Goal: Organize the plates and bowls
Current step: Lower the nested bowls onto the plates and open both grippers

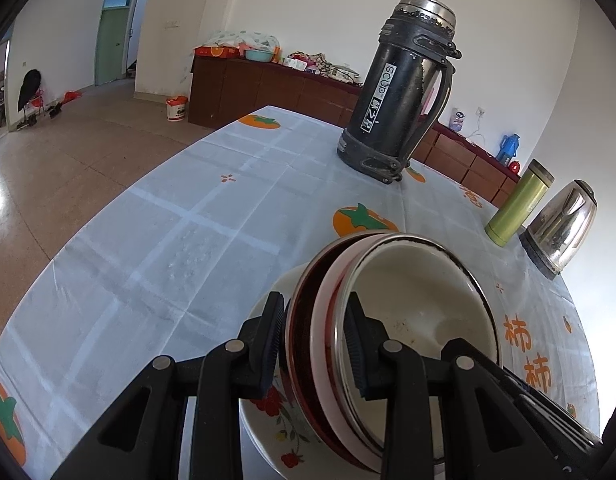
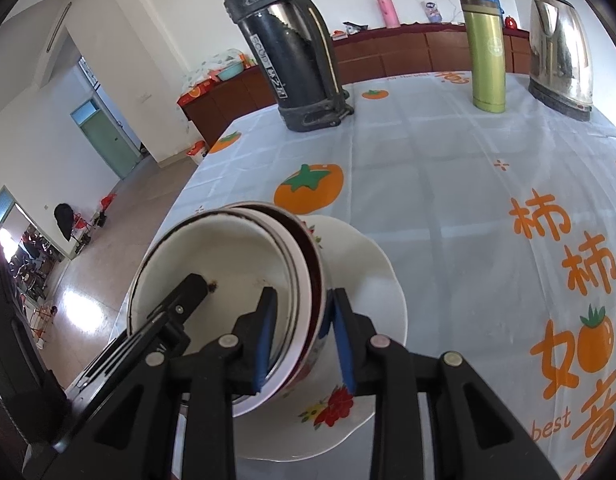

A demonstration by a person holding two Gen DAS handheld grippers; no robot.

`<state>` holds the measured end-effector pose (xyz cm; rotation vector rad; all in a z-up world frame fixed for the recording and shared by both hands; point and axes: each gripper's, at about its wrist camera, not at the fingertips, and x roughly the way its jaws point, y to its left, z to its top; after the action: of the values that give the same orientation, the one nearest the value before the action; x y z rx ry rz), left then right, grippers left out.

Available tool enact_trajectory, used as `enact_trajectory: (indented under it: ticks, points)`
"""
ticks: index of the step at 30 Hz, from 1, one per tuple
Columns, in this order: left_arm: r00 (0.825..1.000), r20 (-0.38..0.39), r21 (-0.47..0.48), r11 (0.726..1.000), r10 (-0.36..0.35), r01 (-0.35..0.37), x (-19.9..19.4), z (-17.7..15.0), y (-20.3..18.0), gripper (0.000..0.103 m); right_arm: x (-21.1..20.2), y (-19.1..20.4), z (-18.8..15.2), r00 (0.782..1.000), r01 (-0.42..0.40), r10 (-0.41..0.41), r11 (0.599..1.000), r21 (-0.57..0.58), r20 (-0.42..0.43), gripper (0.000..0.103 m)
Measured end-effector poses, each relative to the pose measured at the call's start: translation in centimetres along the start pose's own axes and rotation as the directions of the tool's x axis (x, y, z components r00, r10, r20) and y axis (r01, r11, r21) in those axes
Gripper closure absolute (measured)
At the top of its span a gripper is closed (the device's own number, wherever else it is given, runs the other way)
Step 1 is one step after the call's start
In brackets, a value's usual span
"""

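From my left wrist, my left tool [image 1: 314,344] straddles the near wall of the stacked bowls [image 1: 408,300]: one pad outside, one inside the white top bowl, closed down to the thickness of the nested rims, so I judge it is gripping them. The stack sits on a flowered plate [image 1: 275,412] on the counter [image 1: 147,240], near its front edge, well apart from the black flask [image 1: 400,92], the green bottle [image 1: 518,204] and the kettle [image 1: 560,228]. The bowls open upward but lean, rims fanned sideways rather than seated flat. A bowl is round, so there is no long axis; what counts is the tilt of the mouth.

From my right wrist, my right tool [image 2: 303,336] clamps the opposite side of the same stack the same way, one blue pad inside, one outside by the plate, and the left tool's finger shows inside the white bowl. To do this well, I would keep both grips even, level the rims so the bowls settle into each other, and centre the stack on the plate before easing off. Squeezing unevenly could slide the inner bowl out.
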<state>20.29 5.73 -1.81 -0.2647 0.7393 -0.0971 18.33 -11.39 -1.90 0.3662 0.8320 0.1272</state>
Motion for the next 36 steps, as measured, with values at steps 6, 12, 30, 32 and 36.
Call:
enact_trajectory:
  ticks: [6,12,30,32,36]
  points:
    - [1.0,-0.017,-0.014,1.0,-0.019,0.019,0.5,0.0,0.4,0.067,-0.3,-0.1,-0.1,1.0,-0.014,0.014,1.0,0.024,0.005,0.072]
    - [0.999,-0.026,-0.008,1.0,-0.029,0.028,0.9,-0.2,0.3,0.066,-0.8,-0.1,0.0,1.0,-0.014,0.014,0.999,0.038,0.012,0.065]
    - [0.994,-0.052,-0.024,0.996,-0.092,0.091,1.1,-0.3,0.4,0.055,-1.3,-0.4,0.0,0.999,-0.007,0.006,0.998,0.055,0.032,0.065]
    - [0.995,-0.04,-0.035,0.996,-0.088,0.087,0.7,-0.1,0.7,0.053,-1.3,-0.2,0.0,0.999,-0.012,0.01,0.999,0.05,0.034,0.065]
    - [0.997,-0.018,-0.022,0.997,-0.072,0.072,0.0,0.1,1.0,0.047,-1.1,-0.1,-0.1,1.0,-0.009,0.008,0.999,0.045,0.03,0.065]
